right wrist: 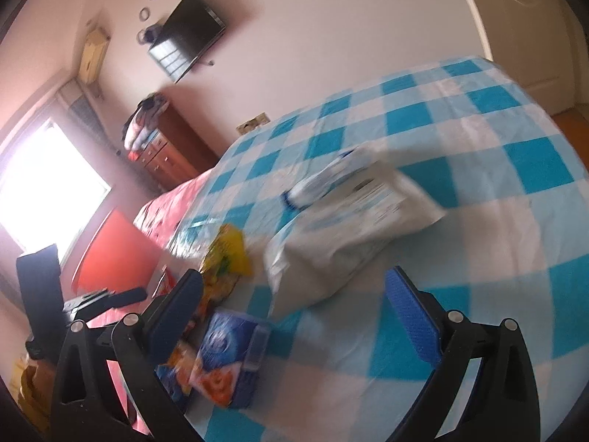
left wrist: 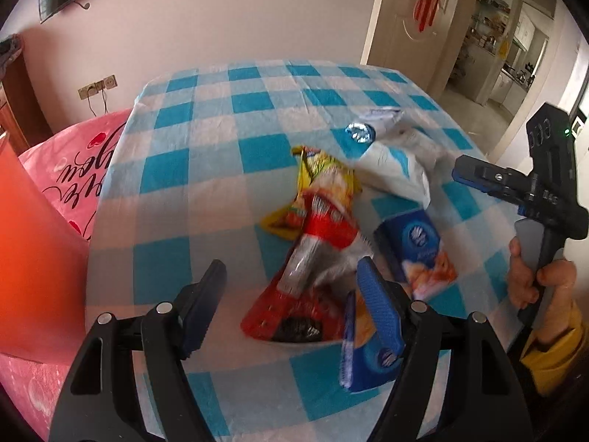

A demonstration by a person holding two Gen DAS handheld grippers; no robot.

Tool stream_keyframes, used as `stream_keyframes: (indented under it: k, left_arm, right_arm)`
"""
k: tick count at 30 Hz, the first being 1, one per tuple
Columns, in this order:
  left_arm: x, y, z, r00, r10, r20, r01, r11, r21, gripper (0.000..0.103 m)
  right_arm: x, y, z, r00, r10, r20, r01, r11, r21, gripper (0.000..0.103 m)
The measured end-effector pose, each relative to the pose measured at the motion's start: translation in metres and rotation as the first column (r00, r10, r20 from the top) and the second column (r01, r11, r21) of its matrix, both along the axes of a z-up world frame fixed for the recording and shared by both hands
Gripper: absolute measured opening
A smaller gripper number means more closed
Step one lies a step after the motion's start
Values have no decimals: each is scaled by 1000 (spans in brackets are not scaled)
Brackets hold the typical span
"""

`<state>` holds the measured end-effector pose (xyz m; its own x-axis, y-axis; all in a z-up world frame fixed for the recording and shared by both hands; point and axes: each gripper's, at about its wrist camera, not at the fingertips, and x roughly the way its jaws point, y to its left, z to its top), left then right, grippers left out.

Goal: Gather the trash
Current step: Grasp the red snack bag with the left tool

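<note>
Now, both jaws stand wide and hold nothing — your left hand-held gripper [left wrist: 291,302] hangs over the red snack wrapper [left wrist: 294,294] on the checked table [left wrist: 206,110]. Lower squarely onto its crumpled middle before you pinch. Your right hand-held gripper [right wrist: 305,313] faces the white bag [right wrist: 353,221] — take it by a fold.

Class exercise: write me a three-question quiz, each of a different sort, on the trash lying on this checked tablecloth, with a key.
1. True or false: the left tool grips the red snack wrapper.
2. What lies nearest the right tool? A) white plastic bag B) blue bottle cap C) wall television
3. Fill in: the checked tablecloth is white and ____.

Key: 1 false; 2 A; 3 blue.
</note>
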<state>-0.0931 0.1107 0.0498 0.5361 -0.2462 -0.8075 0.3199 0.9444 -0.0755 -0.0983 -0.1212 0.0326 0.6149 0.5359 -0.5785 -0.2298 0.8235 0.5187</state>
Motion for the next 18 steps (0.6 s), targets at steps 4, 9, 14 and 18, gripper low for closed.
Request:
stream_keyframes:
  k: [4,9,14,18]
  left_arm:
    - [0,1,-10,1000,-19,2,19,1000,-9,74]
    - [0,-3,-23,999,-50,-5,50,999,-19,74]
    - [4,-4,-32,998,-57,-4,57,997,-50,69]
    - [4,-3,-36,999,-38,-6,38,997,-65,62]
  right_arm:
    - [-12,18,-2,999,46,6,-46,998,-32,98]
    - [-22,31,-7,998,64,-6,-64,997,-38,98]
    - [-28,39,-8,998,57,-13,-57,998,-28,98]
    - [-33,49,-7,998,60,5,-60,995,-74,96]
